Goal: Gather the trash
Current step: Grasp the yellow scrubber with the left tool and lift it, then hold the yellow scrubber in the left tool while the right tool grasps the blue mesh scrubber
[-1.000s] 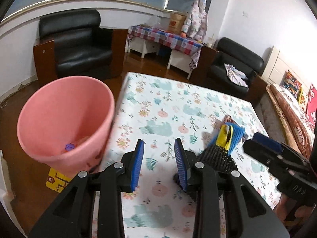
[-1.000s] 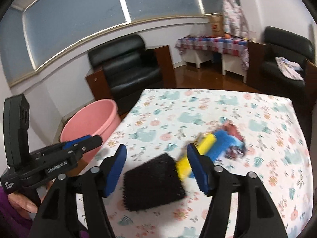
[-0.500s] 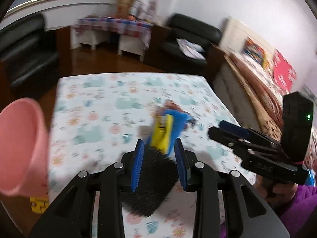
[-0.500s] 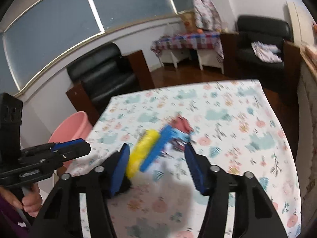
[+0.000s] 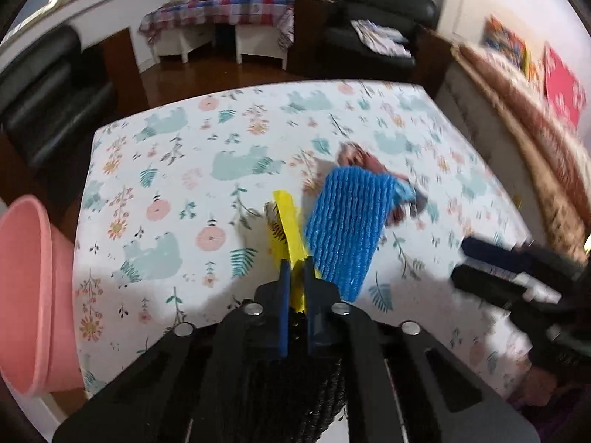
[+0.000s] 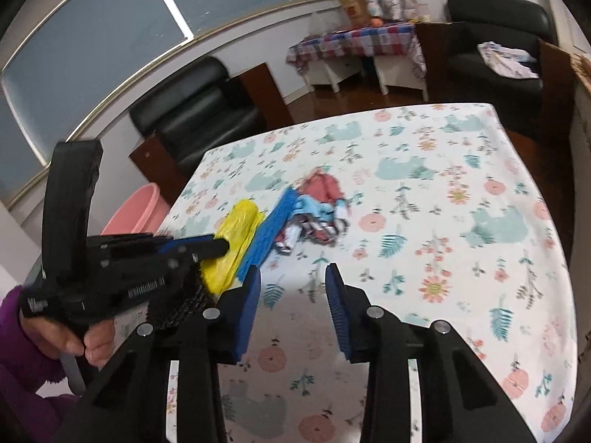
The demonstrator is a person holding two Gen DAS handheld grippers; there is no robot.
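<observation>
Yellow wrapper (image 5: 288, 221); blue ribbed mesh (image 5: 347, 217); black netting (image 6: 177, 301); pink bucket (image 5: 29, 295); white floral-and-bear tablecloth (image 6: 461, 199).

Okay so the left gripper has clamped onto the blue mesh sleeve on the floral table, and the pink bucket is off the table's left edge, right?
Not quite. The left gripper is shut on the yellow mesh sleeve, not the blue mesh sleeve, which lies just beside it. The left wrist view shows this. The rest holds: the floral table is right, and the pink bucket sits off its left edge.
</observation>
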